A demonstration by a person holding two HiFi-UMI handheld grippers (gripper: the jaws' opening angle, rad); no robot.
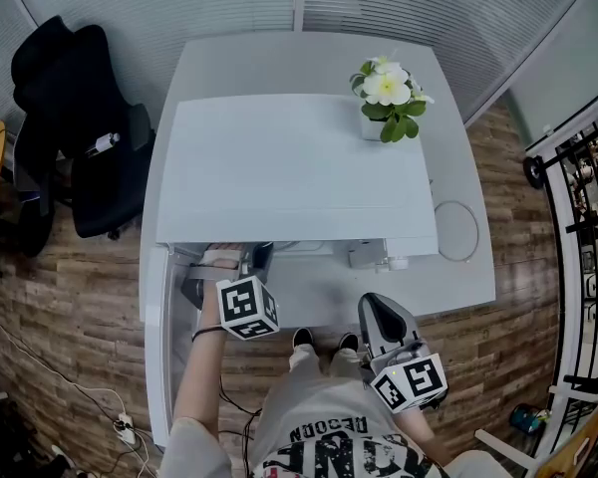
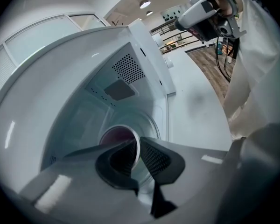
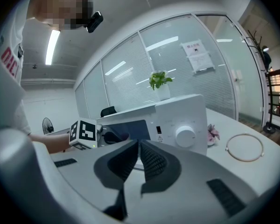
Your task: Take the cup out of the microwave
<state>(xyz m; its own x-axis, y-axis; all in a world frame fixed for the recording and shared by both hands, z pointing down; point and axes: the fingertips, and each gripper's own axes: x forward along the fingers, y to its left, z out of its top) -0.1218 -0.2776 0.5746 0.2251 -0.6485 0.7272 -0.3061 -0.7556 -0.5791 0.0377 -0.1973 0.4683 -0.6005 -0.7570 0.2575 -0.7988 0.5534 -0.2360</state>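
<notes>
- The left gripper pinches the rim of the round white cup, inside the white box-shaped microwave.
- The grab looks done; next it should probably lift and pull back slowly.
- The right gripper, beside it, is closed and empty.

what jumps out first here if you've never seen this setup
The big white microwave fills the middle of the head view, door open, with a white-flowered plant on its top. Inside it, the left tool pinches the rim of a cup. The right tool hangs shut and empty out front.
</notes>
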